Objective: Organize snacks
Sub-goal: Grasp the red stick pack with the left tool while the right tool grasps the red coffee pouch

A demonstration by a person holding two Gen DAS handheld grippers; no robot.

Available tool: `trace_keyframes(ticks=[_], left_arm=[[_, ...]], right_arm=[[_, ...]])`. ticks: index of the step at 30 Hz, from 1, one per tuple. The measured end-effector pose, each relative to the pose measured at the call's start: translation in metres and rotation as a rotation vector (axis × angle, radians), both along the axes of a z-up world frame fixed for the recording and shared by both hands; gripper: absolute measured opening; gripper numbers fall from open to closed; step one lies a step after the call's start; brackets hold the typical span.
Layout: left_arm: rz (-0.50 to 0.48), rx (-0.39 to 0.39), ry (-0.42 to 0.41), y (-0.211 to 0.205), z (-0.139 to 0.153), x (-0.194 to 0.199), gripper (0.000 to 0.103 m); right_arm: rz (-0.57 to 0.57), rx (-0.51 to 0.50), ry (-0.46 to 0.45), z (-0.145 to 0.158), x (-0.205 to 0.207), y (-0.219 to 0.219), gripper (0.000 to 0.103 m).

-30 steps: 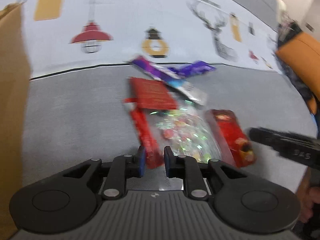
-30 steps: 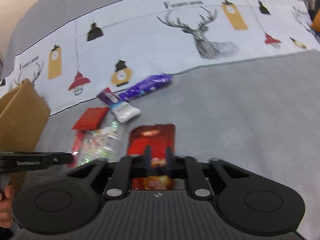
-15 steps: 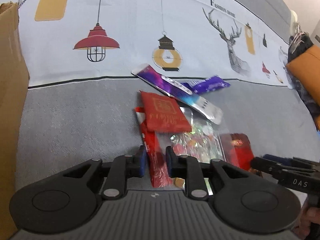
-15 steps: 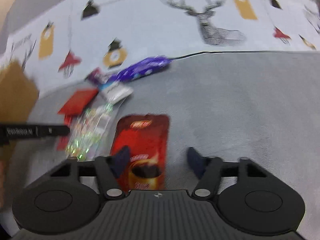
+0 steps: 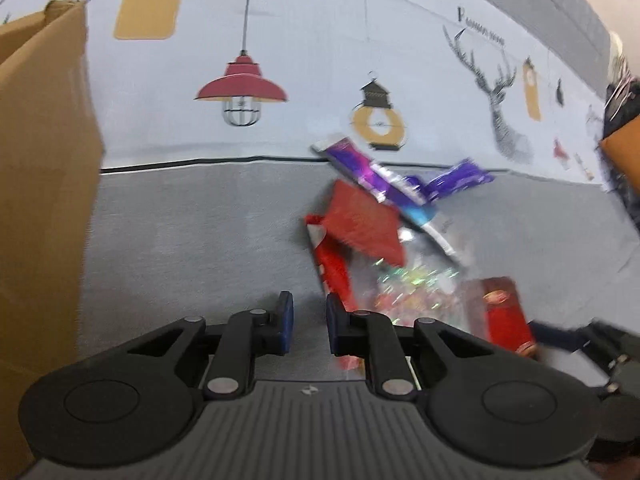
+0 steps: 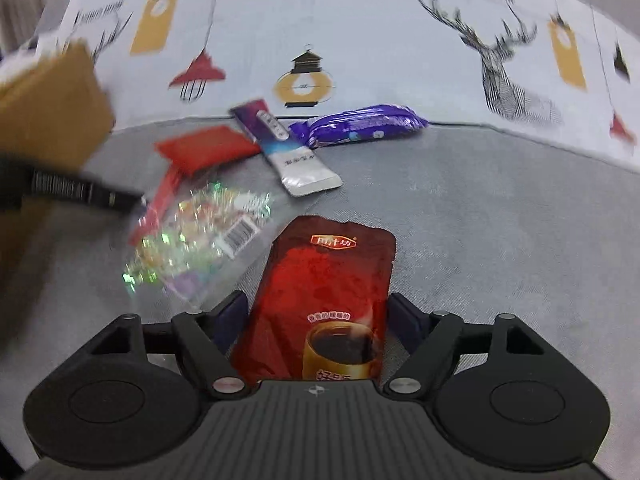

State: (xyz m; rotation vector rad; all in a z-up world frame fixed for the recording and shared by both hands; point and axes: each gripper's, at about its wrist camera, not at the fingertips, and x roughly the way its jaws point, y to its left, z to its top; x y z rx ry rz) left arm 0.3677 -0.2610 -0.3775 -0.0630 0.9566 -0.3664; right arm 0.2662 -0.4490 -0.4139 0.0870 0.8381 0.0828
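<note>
A pile of snack packets lies on the grey cloth. A red coffee sachet [image 6: 320,304] lies flat between the spread fingers of my right gripper [image 6: 318,316], which is open around it. Beside it are a clear glittery candy bag [image 6: 196,240], a long red stick packet [image 5: 334,268], a flat red packet [image 5: 362,220], a silver-purple sachet [image 6: 286,152] and a purple wrapped bar [image 6: 360,126]. My left gripper [image 5: 308,322] is open and empty, just left of the red stick packet. The coffee sachet also shows in the left wrist view [image 5: 506,316].
A brown cardboard box [image 5: 40,168] stands at the left; it also shows in the right wrist view [image 6: 48,108]. A printed cloth with lamps and deer [image 5: 360,60] covers the far part of the surface. An orange object [image 5: 624,152] sits at the far right.
My left gripper has let go of the red stick packet and shifted left of it. My right gripper has opened, and the coffee sachet lies free between its fingers.
</note>
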Motion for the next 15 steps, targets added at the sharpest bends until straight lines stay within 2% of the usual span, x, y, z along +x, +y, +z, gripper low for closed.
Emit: trace_keyframes(ticks=[2,5,10,12,13,14,15], left_arm=[[-0.018,0.003,0.001,-0.007,0.001,0.0,0.018],[-0.053,0.004,0.018,-0.015,-0.002,-0.002,0.018],[-0.072,0.042,-0.005,-0.028,-0.005,-0.002,0.02],[-0.082,0.067,-0.03,-0.033,-0.007,0.002,0.02],[-0.086,0.078,-0.041,-0.035,-0.007,0.004,0.02],[-0.089,0.084,-0.045,-0.034,-0.008,0.006,0.02],[-0.097,0.086,-0.044,-0.034,-0.008,0.007,0.017]], right_arm=[[-0.02,0.006,0.0,0.002,-0.002,-0.009,0.056],[-0.064,0.002,0.005,0.003,-0.007,-0.024,0.051],[-0.137,-0.003,0.004,0.003,-0.012,-0.041,0.05],[-0.145,-0.001,0.002,0.002,-0.013,-0.044,0.052],[-0.144,-0.012,0.002,0.001,-0.012,-0.043,0.058],[-0.144,-0.027,0.003,0.001,-0.011,-0.041,0.07],[-0.137,-0.036,0.006,-0.001,-0.01,-0.039,0.075]])
